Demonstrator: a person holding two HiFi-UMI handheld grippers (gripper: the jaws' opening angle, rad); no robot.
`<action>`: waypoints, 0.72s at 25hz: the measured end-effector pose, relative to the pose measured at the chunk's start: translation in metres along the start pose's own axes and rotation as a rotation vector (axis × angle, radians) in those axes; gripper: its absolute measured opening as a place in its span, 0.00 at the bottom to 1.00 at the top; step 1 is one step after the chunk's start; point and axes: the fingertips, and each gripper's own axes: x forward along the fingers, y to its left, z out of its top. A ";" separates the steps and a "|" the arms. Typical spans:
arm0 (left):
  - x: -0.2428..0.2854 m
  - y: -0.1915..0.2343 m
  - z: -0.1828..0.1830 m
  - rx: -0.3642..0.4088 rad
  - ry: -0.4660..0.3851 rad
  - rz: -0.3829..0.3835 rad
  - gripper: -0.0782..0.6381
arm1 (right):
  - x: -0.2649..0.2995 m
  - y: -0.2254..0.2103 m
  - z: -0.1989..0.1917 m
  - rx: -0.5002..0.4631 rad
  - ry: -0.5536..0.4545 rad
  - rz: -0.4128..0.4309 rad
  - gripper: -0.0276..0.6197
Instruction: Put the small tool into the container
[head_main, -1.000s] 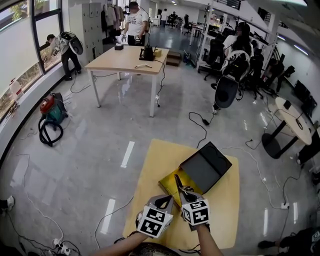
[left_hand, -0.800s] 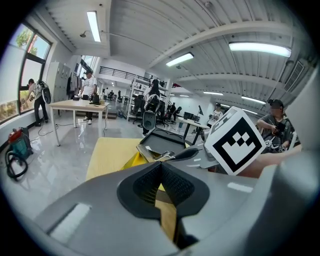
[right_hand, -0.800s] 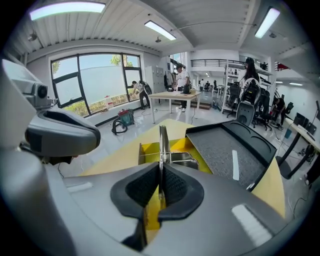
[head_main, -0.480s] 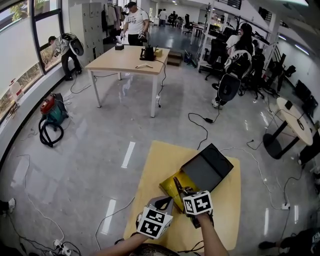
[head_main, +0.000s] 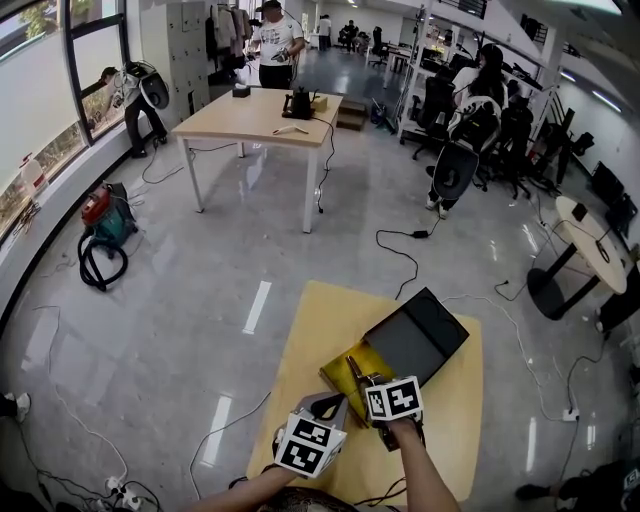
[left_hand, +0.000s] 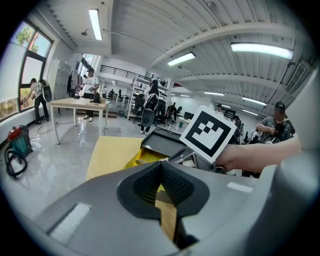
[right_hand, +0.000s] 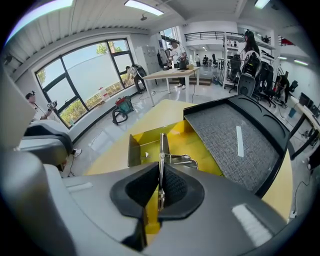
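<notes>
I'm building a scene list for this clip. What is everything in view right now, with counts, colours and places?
small tool: one, silver metal, in the right gripper, tip over the open container
container: one, yellow, black lid swung open, on the near table
near table: one, yellow, under both grippers
far table: one, light wood, across the floor
vacuum cleaner: one, red and teal, by the window
office chairs: several, black, right side
people: at least three, far side of the room
left hand-held gripper: one, grey, jaws together, empty
right hand-held gripper: one, grey, shut on the small tool
</notes>
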 end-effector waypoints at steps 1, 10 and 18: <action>-0.001 0.001 0.001 0.000 0.000 0.001 0.12 | 0.000 0.001 0.001 0.003 -0.001 0.002 0.06; -0.005 -0.004 -0.002 0.000 0.001 0.008 0.12 | 0.002 0.002 -0.004 0.007 -0.002 0.003 0.06; -0.011 -0.003 0.006 0.002 0.003 0.015 0.12 | 0.003 0.004 0.002 -0.026 -0.031 -0.022 0.07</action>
